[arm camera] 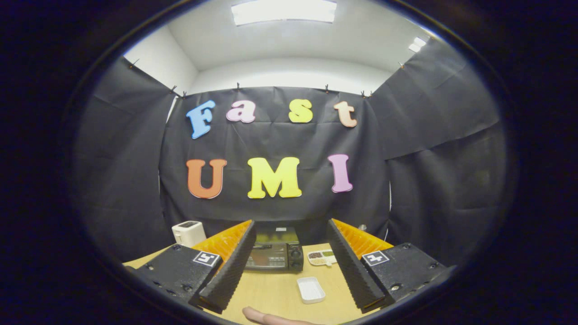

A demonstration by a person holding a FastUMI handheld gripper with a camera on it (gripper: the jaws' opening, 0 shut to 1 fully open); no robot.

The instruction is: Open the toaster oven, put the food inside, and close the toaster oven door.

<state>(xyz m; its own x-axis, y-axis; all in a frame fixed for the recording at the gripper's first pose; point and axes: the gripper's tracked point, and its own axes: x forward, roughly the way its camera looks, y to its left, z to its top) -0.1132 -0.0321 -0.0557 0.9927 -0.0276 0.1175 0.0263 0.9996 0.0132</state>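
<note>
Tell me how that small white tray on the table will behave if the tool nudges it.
The white tray looks shallow and thin-walled, so probably light and apt to slide on the smooth wooden table. Its low, flat shape makes tipping unlikely. The tool is open, with the tray between its fingers.

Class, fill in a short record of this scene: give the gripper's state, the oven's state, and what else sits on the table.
gripper: open, fingers spread, holding nothing
toaster oven: black, door closed, beyond the fingers at the table's back
white tray: empty, on the table between the fingers
sectioned dish: holds food, right of the oven
white appliance: left of the oven
table: light wood
</note>
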